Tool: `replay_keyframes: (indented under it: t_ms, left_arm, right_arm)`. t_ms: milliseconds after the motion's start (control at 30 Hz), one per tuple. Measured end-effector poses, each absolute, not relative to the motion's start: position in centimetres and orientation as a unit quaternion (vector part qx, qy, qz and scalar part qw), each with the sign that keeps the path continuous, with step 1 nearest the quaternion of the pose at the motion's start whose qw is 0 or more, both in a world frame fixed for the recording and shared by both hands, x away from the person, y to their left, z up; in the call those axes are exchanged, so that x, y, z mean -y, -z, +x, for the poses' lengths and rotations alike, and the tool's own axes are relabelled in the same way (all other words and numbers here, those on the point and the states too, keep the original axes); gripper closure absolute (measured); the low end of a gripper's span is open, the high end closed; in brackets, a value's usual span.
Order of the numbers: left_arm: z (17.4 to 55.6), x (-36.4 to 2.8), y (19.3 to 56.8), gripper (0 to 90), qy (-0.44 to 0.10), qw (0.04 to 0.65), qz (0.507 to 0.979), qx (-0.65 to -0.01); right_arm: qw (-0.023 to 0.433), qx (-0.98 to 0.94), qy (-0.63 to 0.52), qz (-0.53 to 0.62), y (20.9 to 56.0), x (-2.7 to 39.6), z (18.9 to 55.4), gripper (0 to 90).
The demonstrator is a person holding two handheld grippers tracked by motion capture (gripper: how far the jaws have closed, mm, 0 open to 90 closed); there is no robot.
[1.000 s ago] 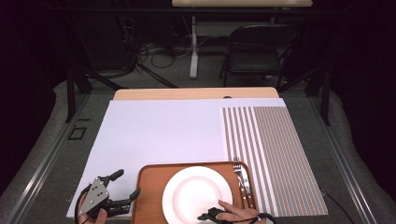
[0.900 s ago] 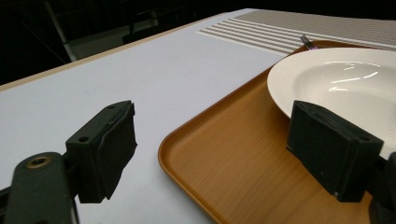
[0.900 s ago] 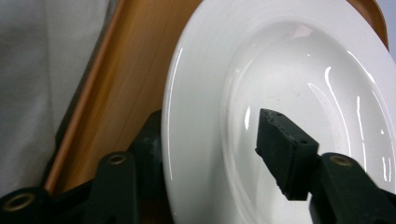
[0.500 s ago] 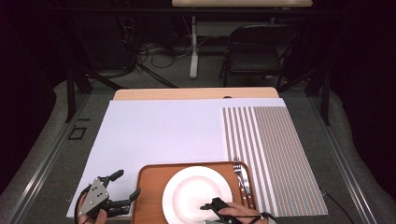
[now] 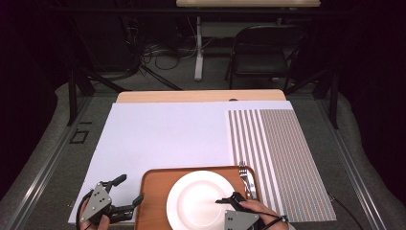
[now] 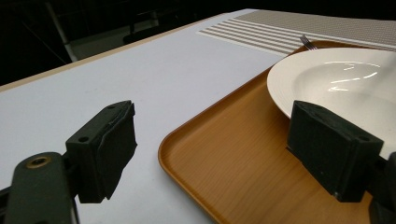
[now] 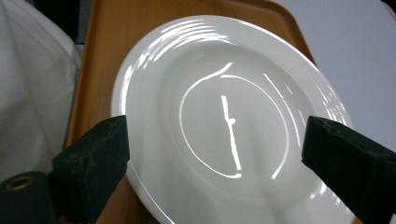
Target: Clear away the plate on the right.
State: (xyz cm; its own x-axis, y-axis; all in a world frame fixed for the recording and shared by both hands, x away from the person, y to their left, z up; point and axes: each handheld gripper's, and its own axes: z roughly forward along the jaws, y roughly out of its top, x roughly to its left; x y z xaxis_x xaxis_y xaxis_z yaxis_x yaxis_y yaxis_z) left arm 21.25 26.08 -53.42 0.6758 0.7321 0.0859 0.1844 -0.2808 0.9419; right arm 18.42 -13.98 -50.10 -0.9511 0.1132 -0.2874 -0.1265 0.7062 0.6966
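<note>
Black jaws of the right gripper [image 5: 229, 199] have just been opening and now stand wide, with nothing between them; they hang over the near right part of the white plate [image 5: 200, 203]. The plate sits in the middle of the wooden tray [image 5: 152, 191], at the near edge of the table. A fork [image 5: 246, 179] lies on the tray, just right of the plate. The left gripper [image 5: 128, 190] is also wide, holding nothing; one jaw is over the tray's left rim, the other over the white sheet [image 5: 163, 134]. Right of the tray lies a striped mat [image 5: 277, 153], reaching to the far side.
</note>
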Motion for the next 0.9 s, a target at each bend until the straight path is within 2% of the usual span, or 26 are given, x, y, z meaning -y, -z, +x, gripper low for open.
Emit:
replay_keyframes:
  t_ms: [100,433,533,733,900]
  left_arm:
    - [21.3,-26.1,53.4,15.6,-0.265,0.518,0.755,-0.304]
    - [21.3,-26.1,53.4,15.6,-0.265,0.517,0.755,-0.304]
    - [21.3,-26.1,53.4,15.6,-0.264,0.518,0.755,-0.304]
    - [21.3,-26.2,53.4,15.5,-0.264,0.52,0.753,-0.305]
    - [21.2,-26.2,53.4,15.6,-0.265,0.521,0.753,-0.304]
  right_arm:
    - [0.164,-0.902,-0.398,0.034,49.8,15.6,19.2,0.1]
    - [0.21,-0.854,-0.435,0.194,49.8,21.4,21.8,0.0]
    - [0.211,-0.838,-0.44,0.243,50.2,23.0,22.4,0.0]
    - [0.25,-0.805,-0.44,0.311,51.0,25.3,23.4,0.0]
    - [0.26,-0.773,-0.45,0.363,51.3,27.1,23.9,0.0]
